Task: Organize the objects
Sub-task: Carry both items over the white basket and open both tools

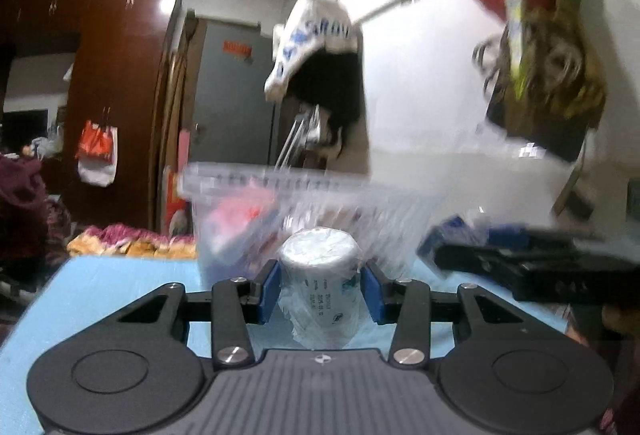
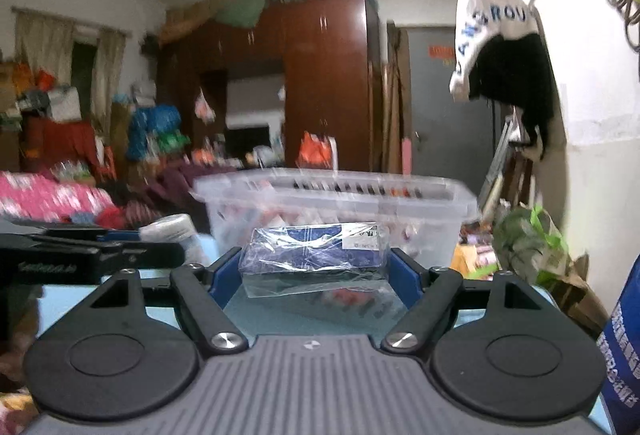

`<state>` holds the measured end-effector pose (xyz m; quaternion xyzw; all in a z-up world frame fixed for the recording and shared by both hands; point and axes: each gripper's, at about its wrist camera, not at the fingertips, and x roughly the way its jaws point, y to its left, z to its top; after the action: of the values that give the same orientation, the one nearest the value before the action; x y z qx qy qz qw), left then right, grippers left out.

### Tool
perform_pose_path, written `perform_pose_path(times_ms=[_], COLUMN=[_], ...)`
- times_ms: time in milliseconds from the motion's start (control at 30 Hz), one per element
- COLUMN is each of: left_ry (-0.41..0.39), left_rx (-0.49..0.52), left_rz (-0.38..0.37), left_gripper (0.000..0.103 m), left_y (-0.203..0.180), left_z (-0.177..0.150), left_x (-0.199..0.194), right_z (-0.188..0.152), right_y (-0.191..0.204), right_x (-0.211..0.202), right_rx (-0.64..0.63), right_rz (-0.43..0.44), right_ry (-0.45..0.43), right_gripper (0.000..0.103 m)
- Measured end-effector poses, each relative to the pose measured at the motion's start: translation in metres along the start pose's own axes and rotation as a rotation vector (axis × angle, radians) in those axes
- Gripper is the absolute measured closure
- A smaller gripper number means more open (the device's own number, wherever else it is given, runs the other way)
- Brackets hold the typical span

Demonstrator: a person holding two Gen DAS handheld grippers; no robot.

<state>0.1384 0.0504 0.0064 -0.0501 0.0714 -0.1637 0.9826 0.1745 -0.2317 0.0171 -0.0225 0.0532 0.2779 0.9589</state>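
My left gripper (image 1: 320,287) is shut on a white cylindrical can (image 1: 320,275) wrapped in clear plastic, held above the blue table (image 1: 112,291) just in front of a clear plastic bin (image 1: 240,187). My right gripper (image 2: 316,271) is shut on a blue box in clear wrap (image 2: 316,251), held in front of the same clear bin (image 2: 400,195). The bin holds several blurred items. The right gripper also shows at the right of the left wrist view (image 1: 520,267); the left gripper shows at the left of the right wrist view (image 2: 80,255).
A brown wardrobe (image 1: 116,83) and a grey door (image 1: 236,95) stand behind the table. Bags hang on the white wall (image 1: 320,67). A green bag (image 2: 532,243) and a blue bag (image 2: 624,347) sit to the right. Bedding and clutter lie to the left (image 2: 52,195).
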Motion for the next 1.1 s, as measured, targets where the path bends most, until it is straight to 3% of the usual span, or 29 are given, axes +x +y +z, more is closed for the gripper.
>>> perform_pose_path(times_ms=[100, 233, 400, 467, 633, 667, 700, 733, 767, 900, 1000, 1100], left_ry=[-0.077, -0.095, -0.026, 0.001, 0.063, 0.060, 0.069, 0.089, 0.094, 0.059, -0.030, -0.029], left_rx=[-0.015, -0.026, -0.056, -0.064, -0.152, -0.176, -0.193, -0.197, -0.190, -0.172, -0.130, -0.055], left_rz=[-0.032, -0.051, -0.001, 0.013, 0.043, 0.051, 0.077, 0.111, 0.131, 0.105, 0.120, 0.154], left_gripper=[0.056, 0.056, 0.056, 0.056, 0.055, 0.051, 0.032, 0.023, 0.018, 0.015, 0.000, 0.000], left_y=[-0.001, 0.001, 0.008, 0.010, 0.027, 0.031, 0.035, 0.037, 0.039, 0.040, 0.030, 0.017], left_z=[0.026, 0.071, 0.104, 0.107, 0.109, 0.110, 0.109, 0.108, 0.106, 0.098, 0.091, 0.087], left_x=[-0.013, 0.007, 0.055, 0.068, 0.109, 0.115, 0.123, 0.130, 0.132, 0.104, 0.067, 0.049], right_z=[0.017, 0.057, 0.090, 0.092, 0.087, 0.086, 0.083, 0.082, 0.081, 0.078, 0.077, 0.072], right_y=[0.004, -0.008, -0.025, -0.033, -0.044, -0.047, -0.049, -0.048, -0.047, -0.038, -0.030, -0.021], right_x=[-0.012, 0.014, 0.073, 0.088, 0.125, 0.129, 0.131, 0.129, 0.127, 0.097, 0.080, 0.068], right_rx=[-0.016, 0.036, 0.038, 0.063, 0.017, 0.025, 0.036, 0.043, 0.045, 0.007, -0.017, -0.036], right_rz=[-0.011, -0.013, -0.073, -0.043, -0.112, -0.105, -0.101, -0.109, -0.126, -0.108, -0.117, -0.150], right_ry=[-0.052, -0.060, 0.037, 0.063, 0.111, 0.113, 0.123, 0.123, 0.110, 0.088, 0.108, 0.145], right_gripper=[0.024, 0.024, 0.024, 0.024, 0.023, 0.016, 0.010, 0.002, 0.001, 0.000, 0.000, 0.000])
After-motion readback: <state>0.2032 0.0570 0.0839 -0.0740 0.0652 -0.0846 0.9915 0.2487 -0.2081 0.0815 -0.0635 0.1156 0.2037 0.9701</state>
